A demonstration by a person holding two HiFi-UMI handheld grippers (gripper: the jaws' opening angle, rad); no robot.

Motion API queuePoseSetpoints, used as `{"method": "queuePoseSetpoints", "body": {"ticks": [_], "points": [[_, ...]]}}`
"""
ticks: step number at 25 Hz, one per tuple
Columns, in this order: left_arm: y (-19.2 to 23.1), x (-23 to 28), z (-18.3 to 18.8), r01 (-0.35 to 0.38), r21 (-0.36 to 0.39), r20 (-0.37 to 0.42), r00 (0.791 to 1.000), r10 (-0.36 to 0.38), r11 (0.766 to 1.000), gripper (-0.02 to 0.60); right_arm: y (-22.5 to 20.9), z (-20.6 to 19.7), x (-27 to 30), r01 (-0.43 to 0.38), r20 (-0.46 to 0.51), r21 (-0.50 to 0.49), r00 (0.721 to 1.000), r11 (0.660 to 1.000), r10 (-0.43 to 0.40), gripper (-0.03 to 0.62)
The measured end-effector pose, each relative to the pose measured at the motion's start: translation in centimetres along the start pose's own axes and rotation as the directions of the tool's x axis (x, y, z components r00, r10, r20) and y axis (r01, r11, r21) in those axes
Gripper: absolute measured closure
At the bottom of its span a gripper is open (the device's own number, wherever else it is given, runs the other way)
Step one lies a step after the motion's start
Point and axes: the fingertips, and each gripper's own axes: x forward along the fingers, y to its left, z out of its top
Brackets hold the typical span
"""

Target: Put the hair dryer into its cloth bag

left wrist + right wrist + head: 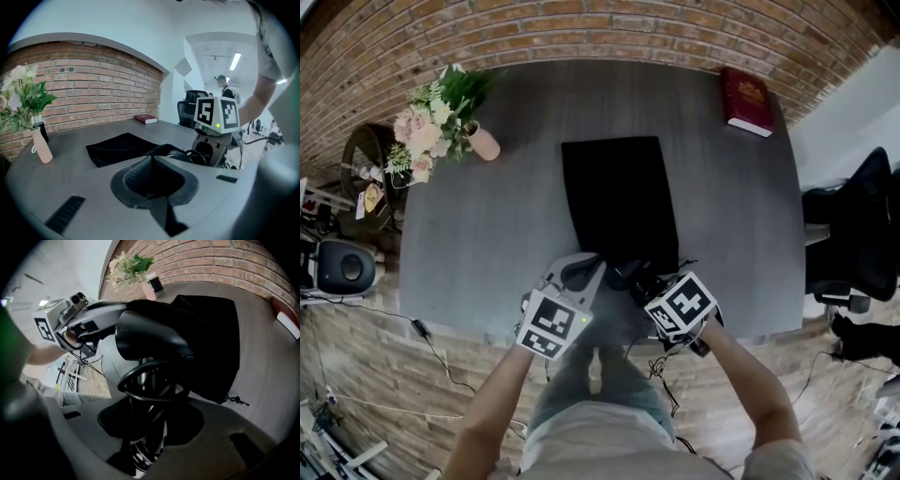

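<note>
The black cloth bag [619,202] lies flat in the middle of the grey table [487,234], its mouth toward me. My left gripper [584,272] is shut on the bag's near edge, which rises as a fold [161,150] just past the jaw tips [151,161]. My right gripper [645,284] is shut on the handle of the black hair dryer [150,336], with the cord [140,385] looped around that handle. The dryer's body sits right at the bag's mouth [206,333], beside the left gripper [89,322]. Whether its nose is inside the cloth is hidden.
A pink vase of flowers [441,117] stands at the table's far left, a red book [746,101] at the far right corner. A black office chair [853,225] is beside the right edge. Cables run over the floor near my legs.
</note>
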Motion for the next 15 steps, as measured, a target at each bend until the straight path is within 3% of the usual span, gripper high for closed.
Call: {"method": "queuePoseSetpoints", "body": {"ticks": [8,15], "points": [[-0.7,-0.4,0.7,0.004,0.005,0.041,0.999,-0.004,1.000,0.565,-0.3,1.4,0.8,0.090,0.005,0.081,0.996,0.993,-0.091,0.445],[-1.4,-0.4,1.0,0.026,0.013,0.050,0.998,-0.026,1.000,0.565,-1.4,3.3,1.1,0.097,0.076,0.256,0.990,0.962,-0.121,0.441]]}}
